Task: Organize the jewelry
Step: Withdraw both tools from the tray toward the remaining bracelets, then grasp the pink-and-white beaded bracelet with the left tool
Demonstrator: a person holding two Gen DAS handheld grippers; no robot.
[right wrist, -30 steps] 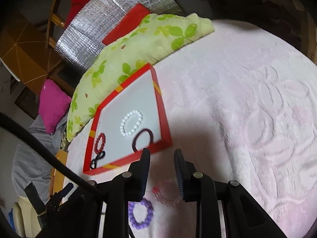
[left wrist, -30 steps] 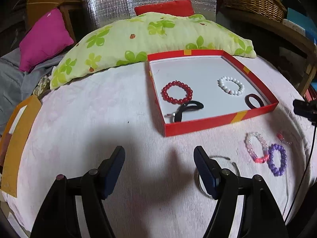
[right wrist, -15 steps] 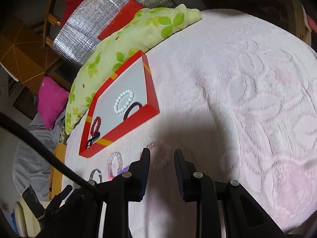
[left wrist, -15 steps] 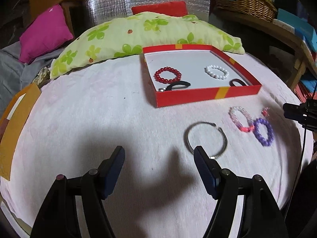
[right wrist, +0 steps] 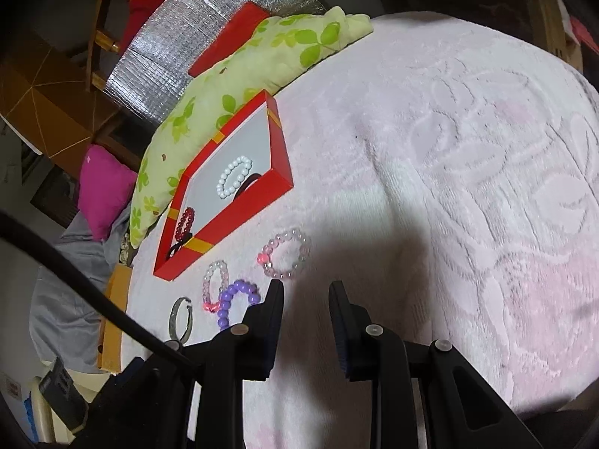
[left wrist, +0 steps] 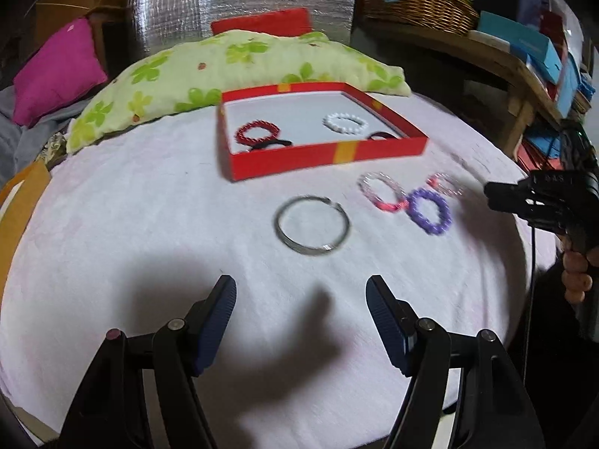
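Jewelry count: eight pieces visible, four boxed and four loose.

Inside the red box (left wrist: 329, 157), which lies flat on the pink-white bedspread (left wrist: 149, 224) just in front of the green floral pillow (left wrist: 232, 71): one red bead bracelet (left wrist: 258, 133), one white bead bracelet (left wrist: 345, 122), one black hair tie (left wrist: 271, 144) at the near wall, and one dark band (left wrist: 382, 135) partly hidden behind the near wall. The box's long axis runs left to right in the left wrist view; its open face points up.

Loose on the bedspread, in front of the box: one silver bangle (left wrist: 312, 225), lying flat, its gap toward the box; one pink-and-clear bead bracelet (left wrist: 382, 191); one purple bead bracelet (left wrist: 429, 211), touching the pink-and-clear one; one pale pink bead bracelet (right wrist: 286, 253), blurred in the left wrist view, lying just ahead of the right gripper (right wrist: 305, 288).

Left gripper (left wrist: 300, 295): fingers spread wide, nothing between them, above bare bedspread, nearer than the bangle.

Right gripper: fingers set at a narrow gap, not pressed together, nothing pinched. A hand (left wrist: 576, 273) holds its handle at the right edge of the left wrist view.

Other items: one magenta cushion (left wrist: 56, 71), one red cushion (left wrist: 262, 24), one wicker basket (left wrist: 423, 3).
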